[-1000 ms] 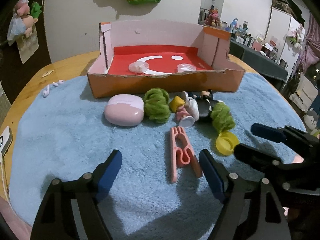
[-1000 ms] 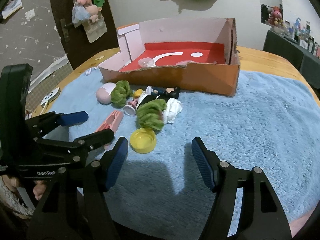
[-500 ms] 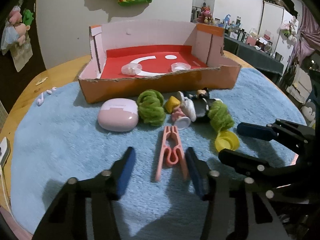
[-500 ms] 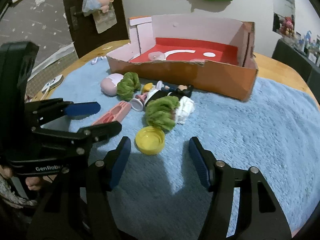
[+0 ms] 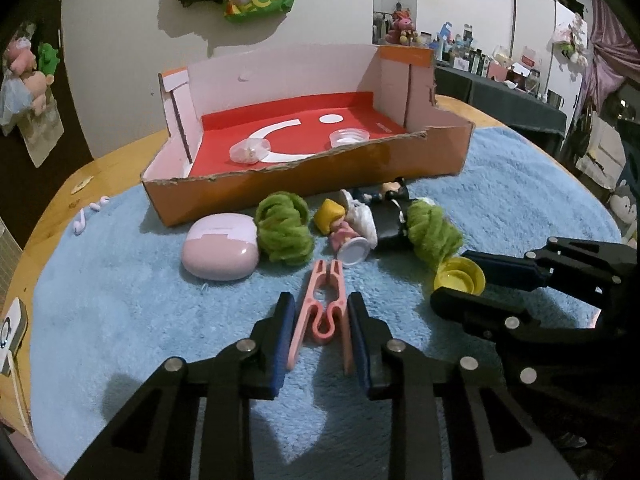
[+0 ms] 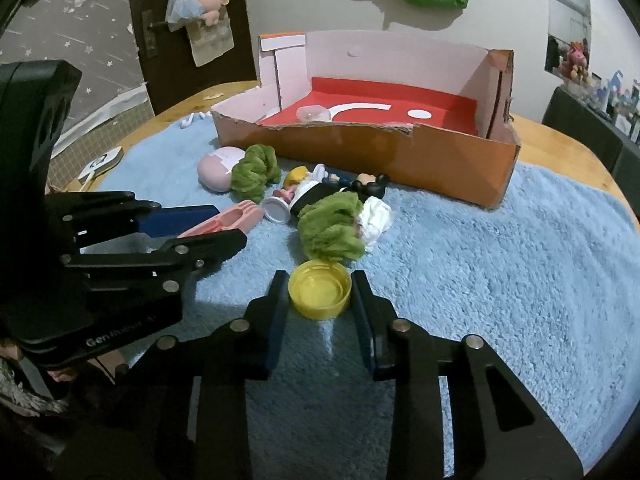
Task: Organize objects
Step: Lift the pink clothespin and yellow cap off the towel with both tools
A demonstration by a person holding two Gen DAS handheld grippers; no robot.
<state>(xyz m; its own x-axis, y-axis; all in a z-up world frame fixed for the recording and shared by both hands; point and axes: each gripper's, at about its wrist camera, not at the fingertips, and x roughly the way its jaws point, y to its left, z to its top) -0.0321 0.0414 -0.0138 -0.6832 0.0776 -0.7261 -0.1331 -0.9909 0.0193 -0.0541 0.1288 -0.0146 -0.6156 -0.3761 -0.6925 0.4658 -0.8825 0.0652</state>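
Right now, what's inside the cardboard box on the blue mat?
Inside the cardboard box, on its red floor, lie a clear plastic capsule on its side and a clear round lid. The front wall hides the nearest strip of floor, so anything there cannot be seen.

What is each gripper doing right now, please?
Left gripper: closing on the pink clothes peg.
Right gripper: shut on the yellow cap.
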